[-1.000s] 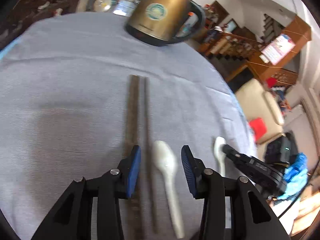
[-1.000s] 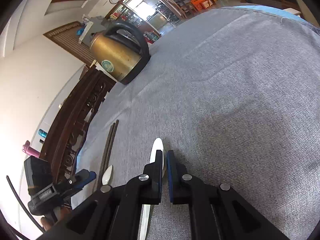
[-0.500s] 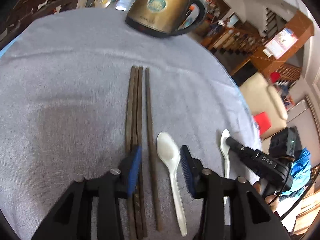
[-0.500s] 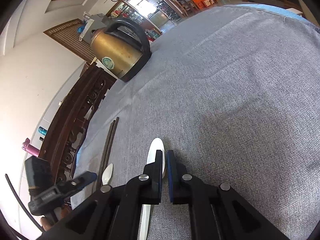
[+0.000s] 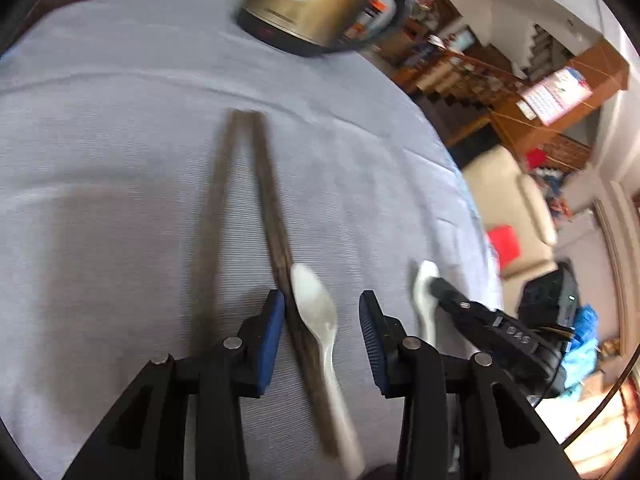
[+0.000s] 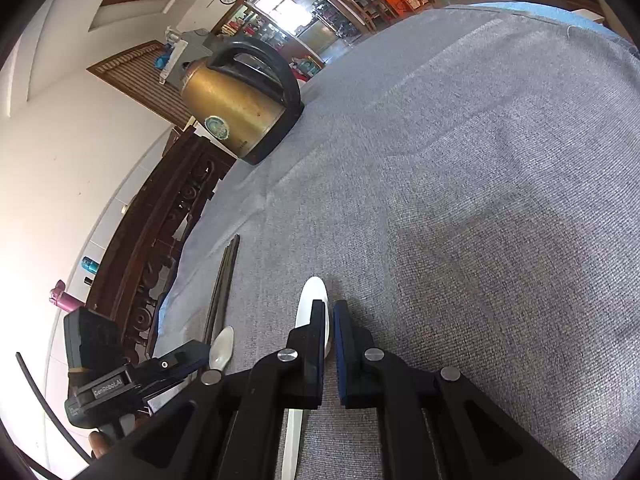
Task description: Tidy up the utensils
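On the grey tablecloth lie dark wooden chopsticks (image 5: 240, 200) spread into a narrow V, and a white plastic spoon (image 5: 316, 312). My left gripper (image 5: 320, 320) is open, low over the cloth; the spoon and the right-hand chopsticks (image 5: 276, 220) lie between its fingers. My right gripper (image 6: 329, 330) is shut on a second white spoon (image 6: 312, 300), whose bowl sticks out ahead of the fingers. That spoon (image 5: 426, 292) and the right gripper (image 5: 436, 286) also show at the right of the left wrist view. The chopsticks (image 6: 224, 284) and first spoon (image 6: 222, 346) show at the left of the right wrist view.
A brass electric kettle (image 5: 316, 0) with a black handle stands at the far side of the table; it also shows in the right wrist view (image 6: 240, 108). The table edge (image 5: 472, 200) drops off to the right, towards an armchair. A dark carved cabinet (image 6: 160, 248) stands beyond the left edge.
The left gripper has shifted right, so the spoon and the right chopsticks now lie between its fingers. The chopsticks have spread apart at the near end. The right gripper stays shut on its spoon.
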The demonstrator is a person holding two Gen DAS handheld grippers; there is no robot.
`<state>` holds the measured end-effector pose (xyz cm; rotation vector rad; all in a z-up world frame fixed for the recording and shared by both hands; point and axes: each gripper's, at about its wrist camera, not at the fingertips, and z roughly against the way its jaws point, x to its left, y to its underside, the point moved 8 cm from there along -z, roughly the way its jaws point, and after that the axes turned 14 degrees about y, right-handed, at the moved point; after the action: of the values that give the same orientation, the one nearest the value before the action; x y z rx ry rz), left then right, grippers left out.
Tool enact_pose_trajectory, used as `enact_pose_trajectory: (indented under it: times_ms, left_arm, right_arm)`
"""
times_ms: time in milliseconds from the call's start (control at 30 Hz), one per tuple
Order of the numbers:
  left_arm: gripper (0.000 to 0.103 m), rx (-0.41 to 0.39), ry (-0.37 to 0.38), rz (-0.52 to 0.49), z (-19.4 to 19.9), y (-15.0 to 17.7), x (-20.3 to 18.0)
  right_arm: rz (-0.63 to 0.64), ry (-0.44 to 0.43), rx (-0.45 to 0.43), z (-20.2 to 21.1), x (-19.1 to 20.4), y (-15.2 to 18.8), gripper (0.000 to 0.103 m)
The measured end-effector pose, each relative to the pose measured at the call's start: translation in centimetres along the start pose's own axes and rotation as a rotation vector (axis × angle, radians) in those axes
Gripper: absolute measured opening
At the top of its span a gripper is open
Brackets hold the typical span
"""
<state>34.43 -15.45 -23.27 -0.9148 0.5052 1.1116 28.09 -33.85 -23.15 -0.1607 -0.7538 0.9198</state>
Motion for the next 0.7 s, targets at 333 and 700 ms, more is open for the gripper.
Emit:
enact_pose_trajectory:
  times_ms: [333, 700]
  left_arm:
    - [0.039, -0.151, -0.109, -0.027, 5.0, -2.9, 1.6]
    - [0.032, -0.157, -0.324, 0.046, 4.6, -3.1, 5.6]
  right_arm:
    - [0.012, 0.000, -0.006, 0.1, 0.4, 0.0, 0.007]
    - [0.012, 0.004, -0.006, -0.1, 0.4, -0.1, 0.007]
